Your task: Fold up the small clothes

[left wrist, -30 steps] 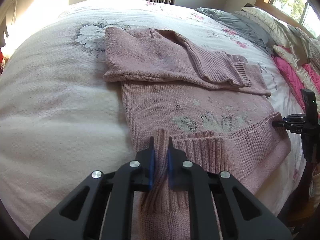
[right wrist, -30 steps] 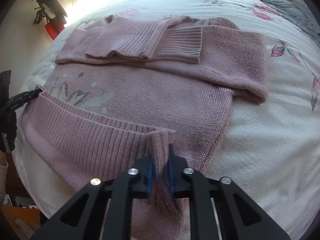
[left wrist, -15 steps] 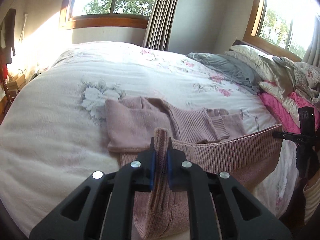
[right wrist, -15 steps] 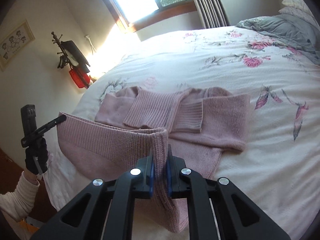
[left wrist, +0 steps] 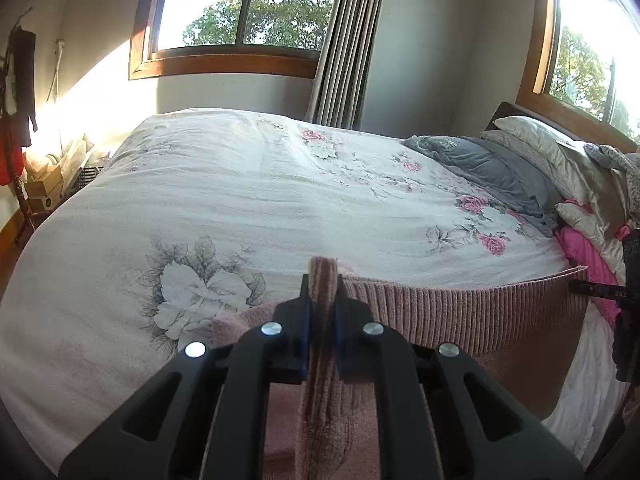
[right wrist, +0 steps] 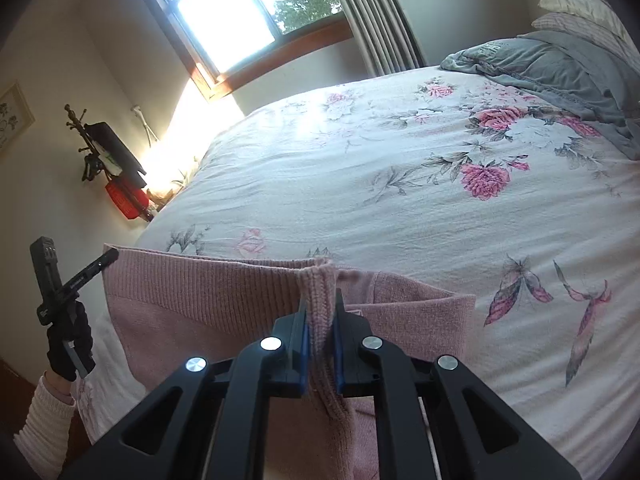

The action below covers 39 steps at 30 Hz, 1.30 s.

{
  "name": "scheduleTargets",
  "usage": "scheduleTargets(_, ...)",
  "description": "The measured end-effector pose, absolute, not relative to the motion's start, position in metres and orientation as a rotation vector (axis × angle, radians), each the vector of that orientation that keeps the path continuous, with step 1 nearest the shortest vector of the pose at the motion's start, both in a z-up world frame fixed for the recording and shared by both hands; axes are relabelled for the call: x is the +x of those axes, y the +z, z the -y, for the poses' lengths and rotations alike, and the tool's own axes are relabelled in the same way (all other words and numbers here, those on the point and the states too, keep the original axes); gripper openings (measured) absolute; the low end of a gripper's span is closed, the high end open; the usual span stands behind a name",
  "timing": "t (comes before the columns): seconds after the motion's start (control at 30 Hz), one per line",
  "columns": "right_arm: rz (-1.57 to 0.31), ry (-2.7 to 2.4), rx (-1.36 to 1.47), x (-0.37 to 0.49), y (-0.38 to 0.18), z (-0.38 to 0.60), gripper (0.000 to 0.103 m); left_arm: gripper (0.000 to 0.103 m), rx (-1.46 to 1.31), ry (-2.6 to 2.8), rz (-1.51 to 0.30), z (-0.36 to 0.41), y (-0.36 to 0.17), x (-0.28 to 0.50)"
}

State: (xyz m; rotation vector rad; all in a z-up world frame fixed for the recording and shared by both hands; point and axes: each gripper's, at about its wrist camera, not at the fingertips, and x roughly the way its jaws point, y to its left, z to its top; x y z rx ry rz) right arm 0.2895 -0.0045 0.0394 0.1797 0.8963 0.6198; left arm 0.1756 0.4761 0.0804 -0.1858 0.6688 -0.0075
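Pink knit sweater (left wrist: 460, 312) hem lifted over bed (left wrist: 248, 200); left tool (left wrist: 322, 280), right tool (right wrist: 320, 296) each clamped on it.

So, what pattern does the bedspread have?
The bedspread is white with pink roses and grey leaves, clearest in the right wrist view.

Sunlit bedroom: floral bedspread (left wrist: 248, 200), wood-framed window (left wrist: 236, 12), grey curtain (left wrist: 340, 40), perhaps a red bag (right wrist: 126, 200).

text: no legible word | hand-held gripper (left wrist: 600, 290) at right edge, left wrist view: small pale marking on finger, too small to read | grey pillow (left wrist: 472, 152) upper right: faint embossed emblem, unreadable
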Motion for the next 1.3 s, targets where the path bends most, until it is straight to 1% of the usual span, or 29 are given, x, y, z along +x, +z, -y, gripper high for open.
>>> scheduleTargets(0.23, -0.983, 0.56, 0.153, 0.329, 0.001, -0.013, 0.009, 0.008, -0.201, 0.011, -0.794, -0.488, 0.029, 0.224)
scheduleTargets(0.47, -1.056, 0.493, 0.135, 0.345, -0.043, -0.02, 0.01, 0.009, -0.225, 0.045, -0.887, -0.5, -0.013, 0.24)
scheduleTargets(0.5, -1.059, 0.478, 0.132, 0.347, -0.048, -0.02, 0.011, 0.012, -0.23, 0.047, -0.9, -0.502, -0.017, 0.24)
scheduleTargets(0.57, -1.055, 0.445, 0.138, 0.346, -0.054, -0.017, 0.02, 0.016, -0.231, 0.058, -0.927, -0.507, -0.023, 0.24)
scheduleTargets(0.6, -1.051, 0.43, 0.146, 0.345, -0.056, -0.013, 0.023, 0.018, -0.235, 0.06, -0.933, -0.51, -0.025, 0.237)
scheduleTargets(0.67, -1.047, 0.429, 0.174, 0.34, -0.059, -0.004, 0.027, 0.017, -0.252, 0.048, -0.941, -0.516, -0.026, 0.23)
scheduleTargets(0.8, -1.063, 0.47, 0.172, 0.309, -0.062, 0.009, 0.027, 0.017, -0.307, 0.015, -0.951, -0.528, -0.027, 0.201)
scheduleTargets(0.97, -1.103, 0.546, 0.199, 0.247, -0.069, 0.027, 0.039, 0.019, -0.329, -0.055, -0.992, -0.514, -0.036, 0.139)
scheduleTargets(1.13, -1.153, 0.564, 0.223, 0.2, -0.084, 0.04, 0.044, 0.021, -0.37, -0.047, -1.02, -0.501, -0.049, 0.082)
scheduleTargets(1.3, -1.201, 0.586, 0.221, 0.183, -0.103, 0.033, 0.044, 0.016, -0.39, -0.03, -1.026, -0.493, -0.06, 0.062)
